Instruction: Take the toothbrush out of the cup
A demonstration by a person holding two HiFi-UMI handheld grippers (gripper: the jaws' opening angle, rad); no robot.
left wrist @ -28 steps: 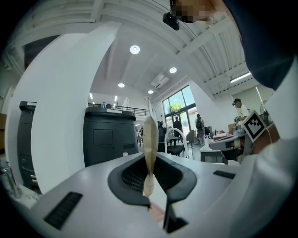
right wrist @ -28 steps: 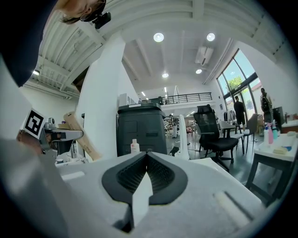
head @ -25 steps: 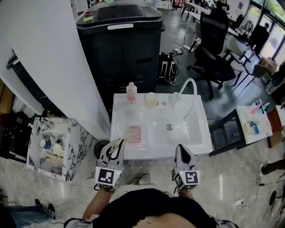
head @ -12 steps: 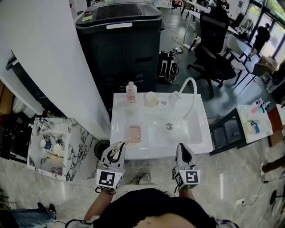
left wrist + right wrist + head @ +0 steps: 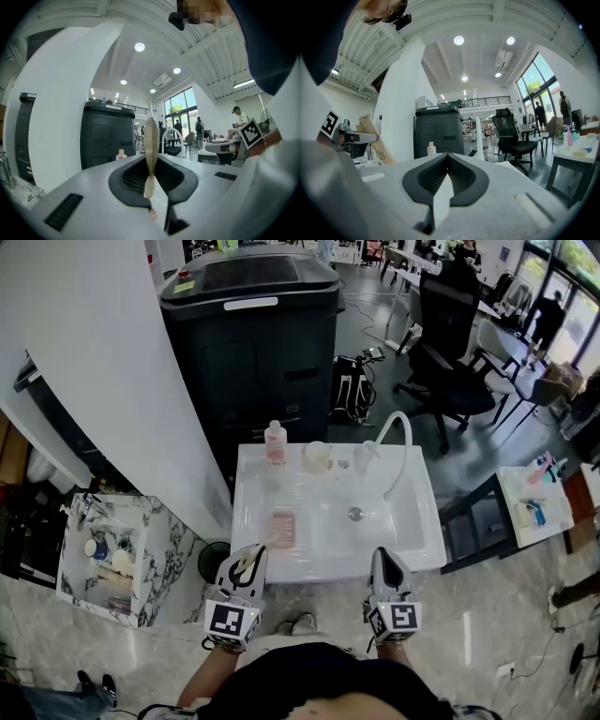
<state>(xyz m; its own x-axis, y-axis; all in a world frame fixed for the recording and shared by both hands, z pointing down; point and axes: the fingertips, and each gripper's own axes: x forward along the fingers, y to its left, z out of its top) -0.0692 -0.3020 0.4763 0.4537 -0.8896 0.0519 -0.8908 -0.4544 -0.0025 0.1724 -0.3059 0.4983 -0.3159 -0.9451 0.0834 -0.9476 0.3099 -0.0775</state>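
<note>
I stand before a white sink [image 5: 412, 540]. My left gripper [image 5: 251, 552] hovers at the sink's near left edge, shut on a cream toothbrush [image 5: 246, 562]. In the left gripper view the toothbrush [image 5: 151, 150] stands upright between the closed jaws. The pale cup [image 5: 317, 456] sits on the sink's back rim, far from both grippers. My right gripper [image 5: 385, 559] hangs at the near right edge, shut with nothing in it; in the right gripper view the right gripper [image 5: 444, 185] has its jaws together and points level at the sink.
A clear bottle with pink contents [image 5: 275, 441] stands left of the cup. A curved white faucet [image 5: 401, 439] rises at the back right, and a pink pad [image 5: 283, 525] lies in the basin. A black machine [image 5: 251, 343] stands behind, a marble shelf [image 5: 112, 554] at the left.
Both grippers keep their places and their grip; only the head view has shifted slightly.
</note>
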